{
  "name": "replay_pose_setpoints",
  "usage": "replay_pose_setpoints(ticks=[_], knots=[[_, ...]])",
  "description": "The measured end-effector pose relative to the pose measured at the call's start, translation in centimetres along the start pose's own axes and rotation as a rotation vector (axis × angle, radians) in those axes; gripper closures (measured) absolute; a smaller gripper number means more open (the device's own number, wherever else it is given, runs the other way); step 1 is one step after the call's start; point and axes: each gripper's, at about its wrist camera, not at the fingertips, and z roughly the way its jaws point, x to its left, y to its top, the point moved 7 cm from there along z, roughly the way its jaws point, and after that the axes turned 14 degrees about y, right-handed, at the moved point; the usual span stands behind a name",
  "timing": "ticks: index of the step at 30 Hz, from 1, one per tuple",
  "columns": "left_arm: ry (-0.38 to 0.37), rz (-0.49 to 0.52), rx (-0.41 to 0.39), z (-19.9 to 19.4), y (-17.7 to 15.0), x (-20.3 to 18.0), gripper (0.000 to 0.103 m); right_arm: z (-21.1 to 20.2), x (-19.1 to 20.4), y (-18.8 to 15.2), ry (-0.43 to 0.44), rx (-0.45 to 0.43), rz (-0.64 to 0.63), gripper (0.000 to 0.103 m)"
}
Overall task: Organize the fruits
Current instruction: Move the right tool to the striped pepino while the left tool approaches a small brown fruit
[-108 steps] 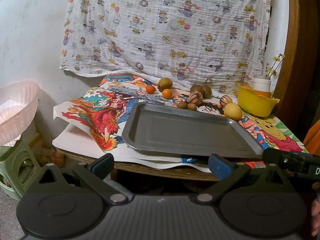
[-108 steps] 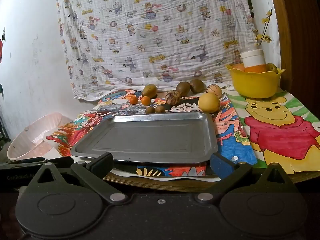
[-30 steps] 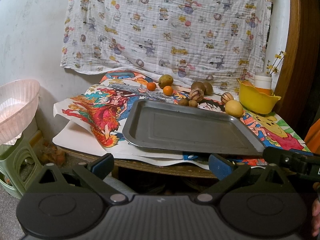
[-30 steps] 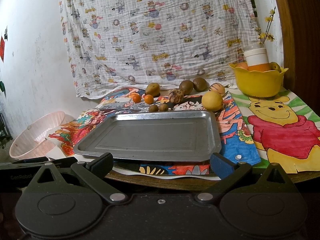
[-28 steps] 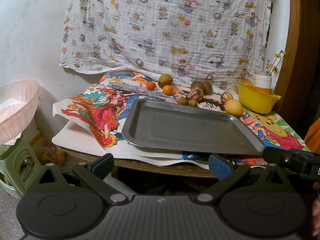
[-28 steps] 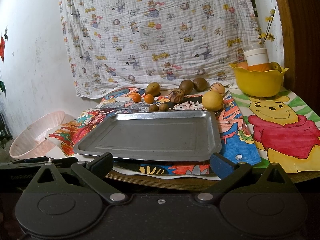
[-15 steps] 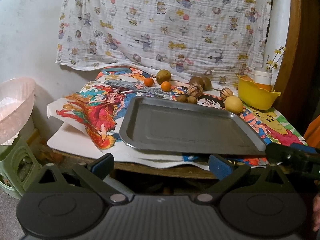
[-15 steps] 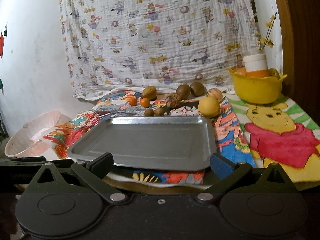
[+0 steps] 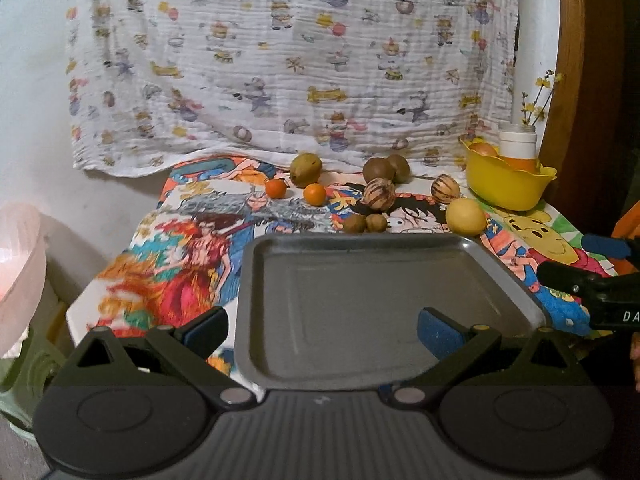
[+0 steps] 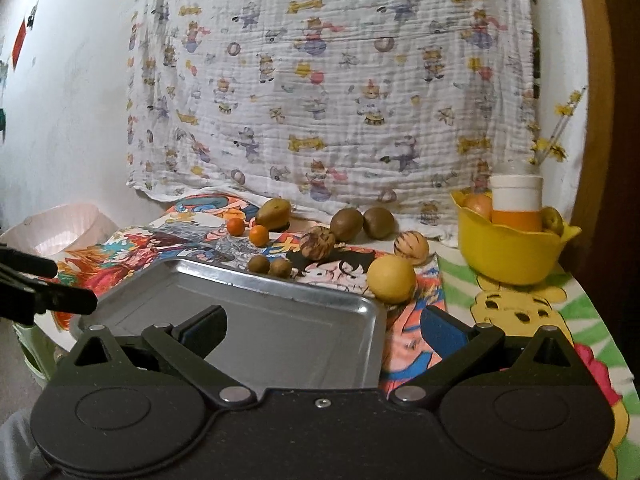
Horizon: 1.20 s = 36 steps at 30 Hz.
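Cartoon-printed cloth is covering the tabletop [image 9: 192,264], where the fruits [image 10: 390,278] are lying loose just behind the bare metal tray [image 9: 380,308]. Approaching 1 fruit squarely would probably be steadying it. Left gripper [image 9: 320,328] and right gripper [image 10: 320,326] fingers are spreading wide, holding nothing.

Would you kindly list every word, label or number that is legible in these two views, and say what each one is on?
"DA": white letters on the black body of the right tool, left wrist view, cut off by the picture's edge.
Yellow characters on the printed tablecloth: too blurred to read.
White jar in the yellow bowl: no legible label.
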Motion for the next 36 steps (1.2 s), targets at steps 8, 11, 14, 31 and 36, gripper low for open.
replay_pose_setpoints(ticks=[8, 11, 14, 31, 36], knots=[[-0.04, 0.055, 0.002, 3.2, 3.3, -0.6, 0.0, 3.7, -2.5, 1.8, 0.108, 0.083, -0.036, 0.0], [-0.045, 0.092, 0.004, 4.7, 4.2, -1.3, 0.0, 5.3, -3.1, 2.7, 0.154, 0.108, -0.055, 0.0], [-0.052, 0.123, 0.009, 6.1, 5.0, -1.9, 0.0, 6.9, -3.8, 3.8, 0.183, 0.127, -0.082, 0.0], [-0.114, 0.343, 0.032, 14.5, 7.8, -4.7, 0.001, 15.2, -6.4, 7.0, 0.295, 0.238, -0.412, 0.001], [-0.13, 0.378, 0.058, 17.5, 8.3, -5.1, 0.003, 18.8, -7.5, 8.1, 0.298, 0.266, -0.397, 0.001]])
